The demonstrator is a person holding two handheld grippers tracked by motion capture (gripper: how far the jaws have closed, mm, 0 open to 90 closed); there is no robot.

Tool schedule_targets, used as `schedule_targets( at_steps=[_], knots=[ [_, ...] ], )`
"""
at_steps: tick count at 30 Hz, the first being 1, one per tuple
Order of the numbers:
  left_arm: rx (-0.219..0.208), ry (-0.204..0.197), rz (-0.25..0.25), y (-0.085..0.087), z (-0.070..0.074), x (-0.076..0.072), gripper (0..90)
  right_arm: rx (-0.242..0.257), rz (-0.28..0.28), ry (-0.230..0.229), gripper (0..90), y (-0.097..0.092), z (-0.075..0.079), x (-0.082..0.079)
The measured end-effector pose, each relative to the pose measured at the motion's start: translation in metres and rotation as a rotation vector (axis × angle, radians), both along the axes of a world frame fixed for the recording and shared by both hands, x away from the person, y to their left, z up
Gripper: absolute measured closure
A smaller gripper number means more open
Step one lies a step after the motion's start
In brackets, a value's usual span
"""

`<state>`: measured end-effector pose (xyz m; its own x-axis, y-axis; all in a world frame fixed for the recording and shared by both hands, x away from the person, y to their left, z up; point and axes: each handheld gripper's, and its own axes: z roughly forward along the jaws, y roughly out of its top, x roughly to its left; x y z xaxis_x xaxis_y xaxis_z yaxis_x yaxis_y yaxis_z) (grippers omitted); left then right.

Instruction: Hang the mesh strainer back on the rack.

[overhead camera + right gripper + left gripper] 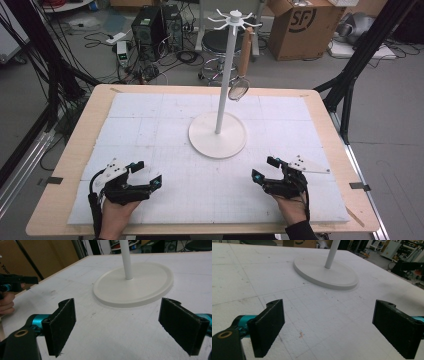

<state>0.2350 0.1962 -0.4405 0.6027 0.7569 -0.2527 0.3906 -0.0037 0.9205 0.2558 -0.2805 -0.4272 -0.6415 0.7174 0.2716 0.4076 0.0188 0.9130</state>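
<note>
The left gripper [148,172] and right gripper [264,168] rest on the white mat [150,120], jaws spread, holding nothing, on the near side of the white stand [218,134]. A strainer [239,91] with a wooden handle hangs from the stand's top, beside its pole.

In the left gripper view, the stand's base [325,273] lies ahead, well apart.

In the right gripper view, the base [133,285] is nearer. Likely best: approach the strainer's handle squarely, lifting clear of its hook. No containers present.
</note>
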Motion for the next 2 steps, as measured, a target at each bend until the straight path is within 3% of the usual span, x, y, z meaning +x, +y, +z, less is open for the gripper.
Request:
schedule_targets(
  at_steps=[2],
  knots=[
    [0.001, 0.002, 0.001, 0.0, -0.0002, 0.0, 11.3, 0.002, -0.004, -0.001, 13.6, -0.0009, -0.0001, 0.0006]
  ],
)
